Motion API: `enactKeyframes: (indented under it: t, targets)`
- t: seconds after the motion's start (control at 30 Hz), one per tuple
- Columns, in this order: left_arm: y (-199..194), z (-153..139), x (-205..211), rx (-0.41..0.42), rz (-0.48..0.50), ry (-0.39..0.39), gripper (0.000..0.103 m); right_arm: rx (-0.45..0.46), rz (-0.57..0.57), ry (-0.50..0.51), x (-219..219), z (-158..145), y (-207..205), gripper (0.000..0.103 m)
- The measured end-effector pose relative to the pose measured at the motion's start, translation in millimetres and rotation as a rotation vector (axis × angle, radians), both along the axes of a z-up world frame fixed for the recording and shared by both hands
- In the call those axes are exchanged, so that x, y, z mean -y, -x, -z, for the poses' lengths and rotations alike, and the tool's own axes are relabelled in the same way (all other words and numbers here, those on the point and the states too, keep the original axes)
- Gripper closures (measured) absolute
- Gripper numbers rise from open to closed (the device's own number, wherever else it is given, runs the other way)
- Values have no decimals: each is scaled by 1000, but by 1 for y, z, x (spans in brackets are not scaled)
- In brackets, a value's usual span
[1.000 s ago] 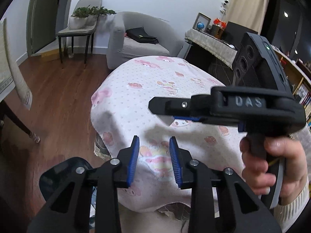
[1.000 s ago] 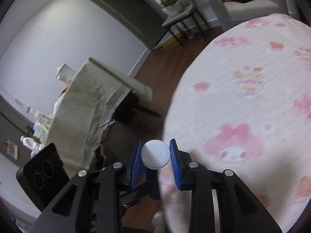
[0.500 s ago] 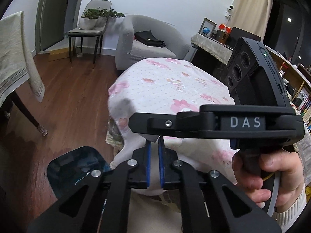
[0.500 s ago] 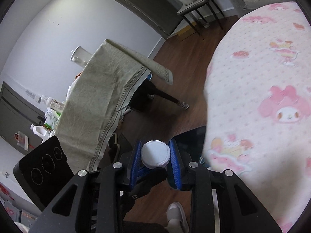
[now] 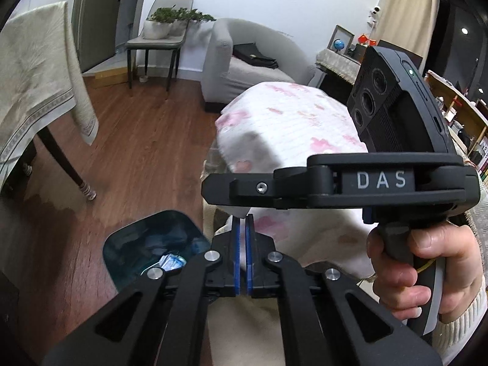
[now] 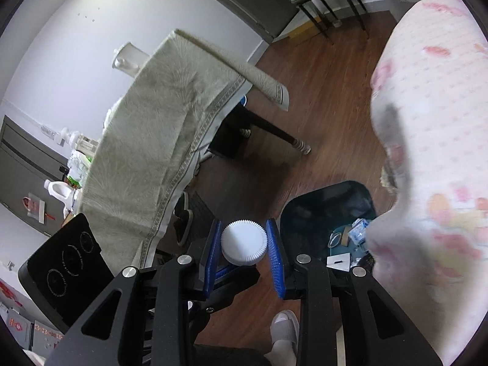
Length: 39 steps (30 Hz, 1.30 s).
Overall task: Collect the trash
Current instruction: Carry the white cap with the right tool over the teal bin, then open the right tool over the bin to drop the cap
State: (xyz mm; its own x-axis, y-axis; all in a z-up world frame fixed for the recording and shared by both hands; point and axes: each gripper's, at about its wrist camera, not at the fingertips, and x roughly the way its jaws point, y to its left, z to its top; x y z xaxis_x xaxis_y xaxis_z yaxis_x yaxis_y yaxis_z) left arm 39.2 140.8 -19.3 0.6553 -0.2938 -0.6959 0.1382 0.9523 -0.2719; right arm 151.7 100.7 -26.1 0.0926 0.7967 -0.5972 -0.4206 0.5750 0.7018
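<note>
My right gripper (image 6: 243, 251) is shut on a white ribbed bottle cap (image 6: 244, 242), held above the wooden floor just left of a dark bin (image 6: 323, 204) with trash inside. My left gripper (image 5: 242, 254) is shut and empty, its blue pads (image 5: 235, 253) nearly touching, beside the same bin (image 5: 137, 244) and in front of the table with the pink cartoon cloth (image 5: 289, 122). The right gripper's body (image 5: 350, 183) crosses the left wrist view above my left fingers.
A table under a beige cloth (image 6: 158, 128) stands to the left with dark legs (image 5: 61, 158). A grey armchair (image 5: 244, 64) and a chair with a plant (image 5: 158, 36) stand at the back. A slippered foot (image 6: 283, 326) is below.
My left gripper has closed from open. Both grippers have moved back off the pink table toward the floor, and the bin has come into the right wrist view.
</note>
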Motion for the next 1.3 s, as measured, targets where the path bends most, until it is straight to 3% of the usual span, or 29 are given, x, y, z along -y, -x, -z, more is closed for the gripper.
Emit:
enactKeyframes:
  t: [0.3, 0.83, 0.87, 0.97, 1.07, 1.17, 1.2, 1.3]
  targets:
    - [11, 24, -33, -91, -25, -42, 99, 23, 1, 130, -26, 22, -2, 73]
    - [34, 15, -100, -100, -173, -53, 97, -24, -121, 368, -75, 90, 13, 72]
    - [36, 13, -104, -94, -184, -47, 96, -30, -129, 383, -81, 94, 15, 65]
    - [39, 9, -113, -84, -210, -38, 86, -39, -143, 419, -87, 104, 19, 52]
    - [42, 5, -120, -73, -231, -39, 79, -44, -152, 453, -88, 112, 24, 52]
    - [45, -3, -121, -48, -245, -44, 65, -32, -158, 458, -86, 109, 27, 52]
    - [45, -6, -121, -38, -249, -49, 54, -23, -155, 457, -85, 106, 27, 52]
    - [46, -19, -119, 8, -255, -55, 35, 16, -130, 448, -79, 91, 28, 43]
